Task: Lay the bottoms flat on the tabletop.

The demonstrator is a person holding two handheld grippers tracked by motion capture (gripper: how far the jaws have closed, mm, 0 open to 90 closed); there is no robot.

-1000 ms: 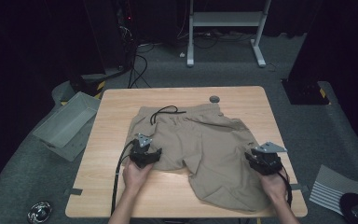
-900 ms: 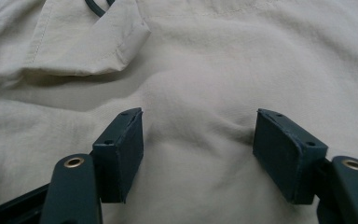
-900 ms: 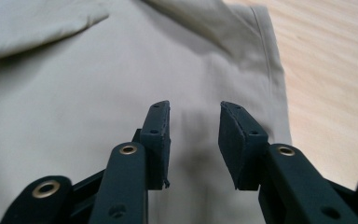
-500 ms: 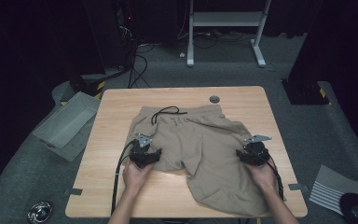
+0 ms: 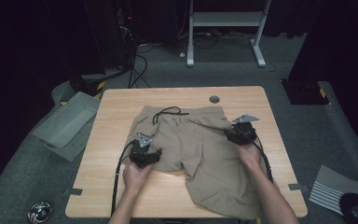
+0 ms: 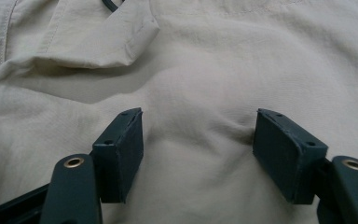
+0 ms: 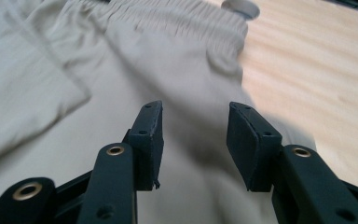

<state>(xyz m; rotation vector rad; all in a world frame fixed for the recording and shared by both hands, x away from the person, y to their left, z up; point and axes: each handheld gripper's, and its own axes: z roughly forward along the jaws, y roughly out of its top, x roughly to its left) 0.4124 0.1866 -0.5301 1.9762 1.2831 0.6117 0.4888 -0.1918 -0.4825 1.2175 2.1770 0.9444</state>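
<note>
No legible text, label, brand, number or sign is presented in any view. No print or tag is shown on the beige fabric shorts (image 5: pixel 200 149), and no marking is found on the light wooden table top (image 5: pixel 121 116). No lettering can be made out on the grey plastic bin (image 5: pixel 65 126). A pattern of plain stripes is carried by the flat grey sheet (image 5: pixel 331 189) on the floor; no characters can be read on it.

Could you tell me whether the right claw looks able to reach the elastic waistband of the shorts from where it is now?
Probably yes: the right claw is open above the shorts, and nothing lies between it and the waistband just ahead.
</note>
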